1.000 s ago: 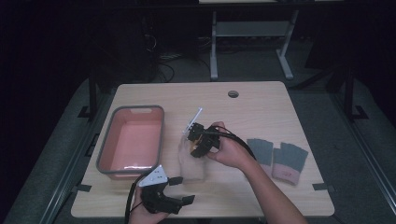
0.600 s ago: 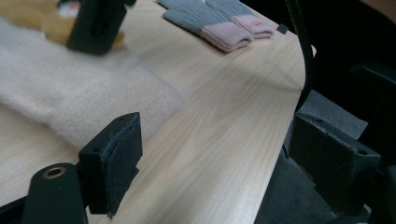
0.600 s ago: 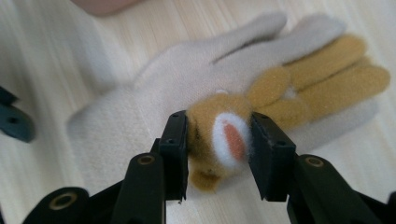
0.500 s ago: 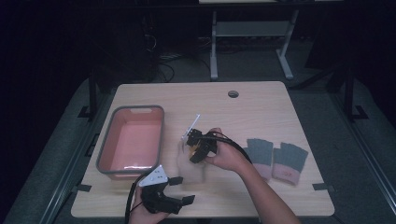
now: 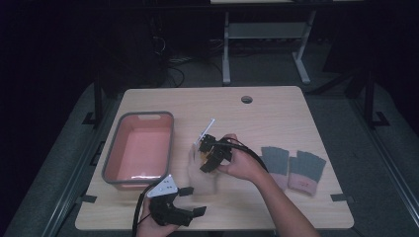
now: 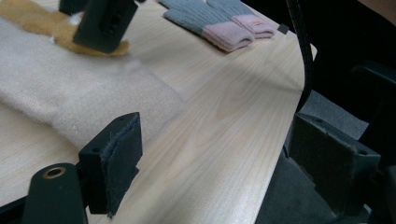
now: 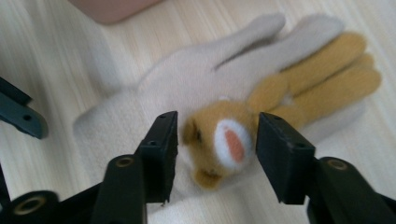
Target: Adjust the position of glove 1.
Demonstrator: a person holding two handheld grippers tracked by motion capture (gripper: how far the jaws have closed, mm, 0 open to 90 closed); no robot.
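Our left tongs [image 5: 190, 201] wait wide and empty at the desk's [image 5: 276, 106] near edge. Farther in, our right tongs [image 7: 215, 140], just opening, straddle the cream glove's [image 7: 154, 100] yellow animal patch without gripping. Beside it: pink tub [image 5: 140, 150] left, grey gloves [image 5: 292, 165] right.

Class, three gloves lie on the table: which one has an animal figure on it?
The cream glove between the right tool jaws, with a tan animal; the two grey gloves have plain pink cuffs.
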